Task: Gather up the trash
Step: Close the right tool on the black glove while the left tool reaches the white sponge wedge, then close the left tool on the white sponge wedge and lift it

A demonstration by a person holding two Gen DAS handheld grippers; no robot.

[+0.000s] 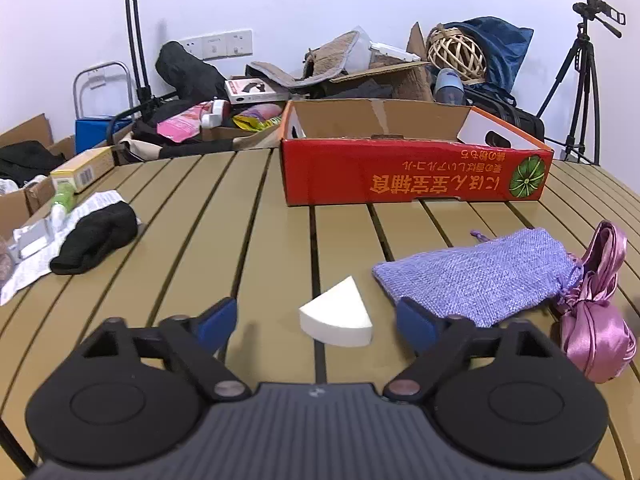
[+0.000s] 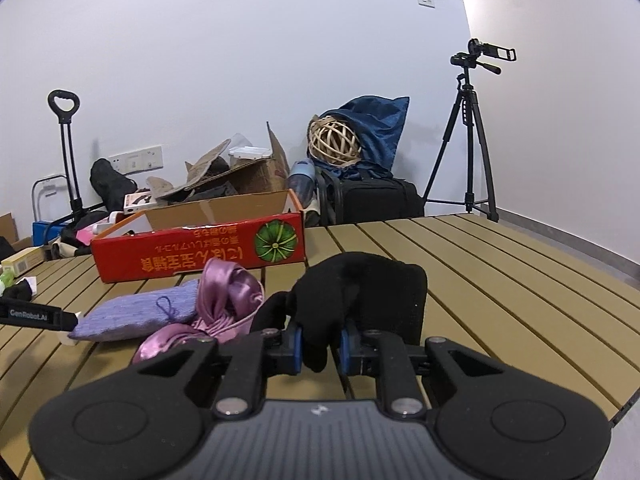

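Observation:
A white wedge-shaped sponge (image 1: pixel 336 324) lies on the slatted table between the blue pads of my left gripper (image 1: pixel 316 316), which is open and does not touch it. My right gripper (image 2: pixel 320 344) is shut on a black fabric piece (image 2: pixel 360 284) that bunches up above its fingers. An open red cardboard box (image 1: pixel 400 176) (image 2: pixel 200 256) stands at the table's far side. A purple woven pouch (image 1: pixel 480 276) (image 2: pixel 136 316) and a pink satin bag (image 1: pixel 596 320) (image 2: pixel 228 292) lie between the two grippers. Another black fabric piece (image 1: pixel 96 240) rests on white paper at the left.
A yellow carton (image 1: pixel 84 168) and a green tube (image 1: pixel 64 200) sit at the table's left edge. Behind the table are piled boxes, bags, a wicker ball (image 2: pixel 334 142) and a trolley handle (image 1: pixel 130 8). A tripod with a camera (image 2: pixel 472 132) stands at the right by the wall.

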